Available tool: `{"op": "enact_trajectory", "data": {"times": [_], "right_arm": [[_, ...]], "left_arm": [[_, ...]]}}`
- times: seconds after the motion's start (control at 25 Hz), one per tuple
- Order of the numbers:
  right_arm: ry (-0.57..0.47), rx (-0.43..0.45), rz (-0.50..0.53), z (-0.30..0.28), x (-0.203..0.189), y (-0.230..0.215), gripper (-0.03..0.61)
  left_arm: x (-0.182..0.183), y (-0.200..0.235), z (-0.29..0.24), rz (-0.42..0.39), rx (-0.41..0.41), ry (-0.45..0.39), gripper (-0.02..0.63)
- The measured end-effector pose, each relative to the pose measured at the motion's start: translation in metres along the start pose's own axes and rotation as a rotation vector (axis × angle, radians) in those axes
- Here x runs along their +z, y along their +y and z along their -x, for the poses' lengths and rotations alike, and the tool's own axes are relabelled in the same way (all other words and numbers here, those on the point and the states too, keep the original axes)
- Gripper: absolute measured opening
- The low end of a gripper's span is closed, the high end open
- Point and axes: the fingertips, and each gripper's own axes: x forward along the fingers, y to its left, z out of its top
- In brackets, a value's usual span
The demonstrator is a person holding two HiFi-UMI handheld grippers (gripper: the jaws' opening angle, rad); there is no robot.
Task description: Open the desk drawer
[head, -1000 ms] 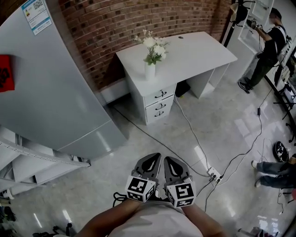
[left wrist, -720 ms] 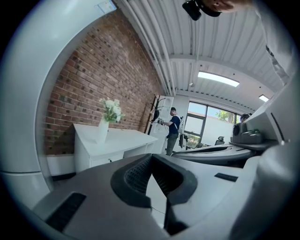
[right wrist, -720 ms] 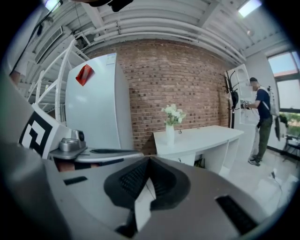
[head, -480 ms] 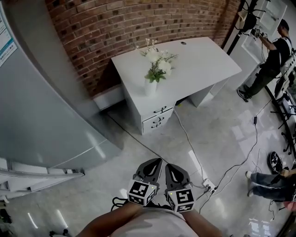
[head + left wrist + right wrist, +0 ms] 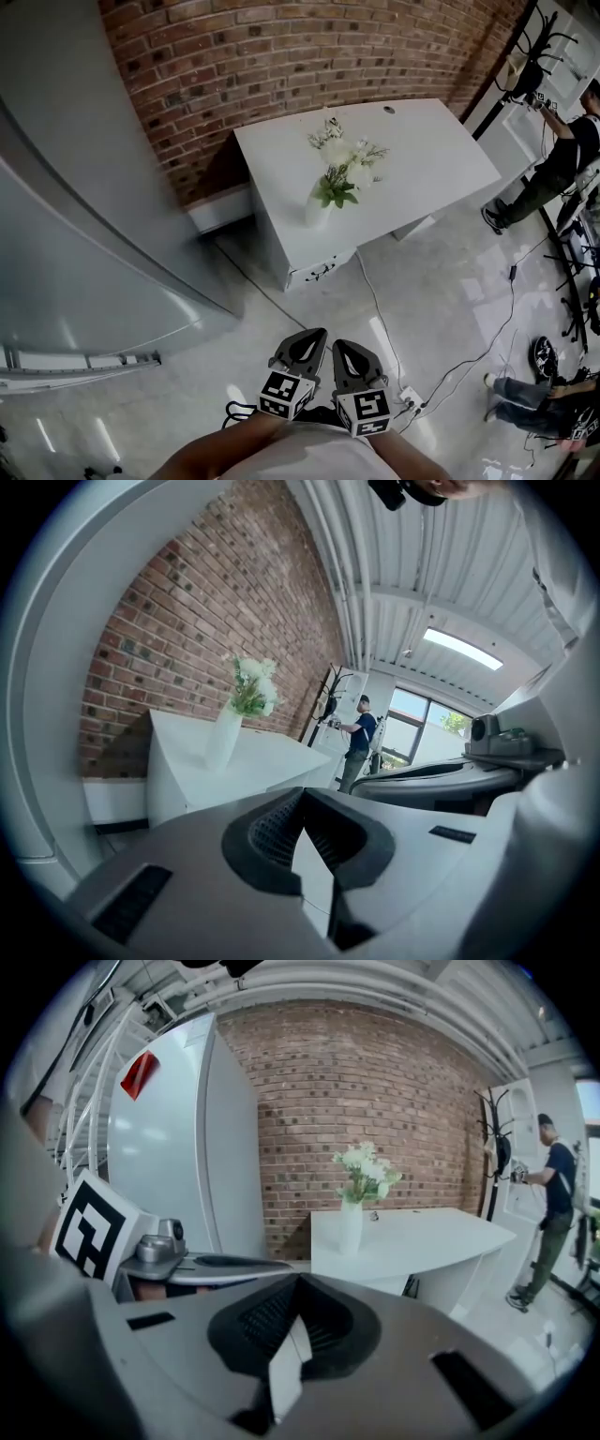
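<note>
- As you have walked toward it, the white desk (image 5: 422,159) sits lower and nearer in the head view than a second ago, and the label on the grey fridge (image 5: 75,234) has slid out of the picture.
- A second ago you could see a stack of drawer fronts. Now the desk top overhangs them, and only one drawer (image 5: 319,272) shows, a sliver with a dark handle.
- That drawer is shut, flush in the pedestal at the desk's left end, below the white vase (image 5: 319,211) of flowers.
- Your left tool (image 5: 314,333) and right tool (image 5: 339,342) are side by side at the bottom of the head view, as before, well apart from the desk.
- In the left gripper view, your left tool (image 5: 302,794) has its jaws pressed together on nothing.
- Your right tool (image 5: 298,1279) is likewise pressed together and empty.
- The brick wall (image 5: 281,56) stands behind the desk.
</note>
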Motion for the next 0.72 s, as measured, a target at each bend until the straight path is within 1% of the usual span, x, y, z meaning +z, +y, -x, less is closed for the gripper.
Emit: {"op": "enact_trajectory", "data": {"times": [0.2, 0.48, 0.6, 0.72], "right_arm": [[0.014, 0.012, 0.033, -0.022, 0.008, -0.007, 0.015], [0.009, 0.029, 0.075, -0.045, 0.018, -0.02, 0.015], [0.003, 0.057, 0.087, -0.054, 0.021, -0.026, 0.015], [-0.015, 0.115, 0.103, -0.07, 0.024, -0.035, 0.015]], "left_arm": [[0.009, 0.014, -0.019, 0.016, -0.008, -0.005, 0.008], [0.012, 0.023, -0.04, 0.009, 0.007, 0.008, 0.008], [0.013, 0.027, -0.046, 0.014, 0.044, 0.009, 0.008], [0.018, 0.036, -0.054, -0.002, 0.102, -0.018, 0.008]]}}
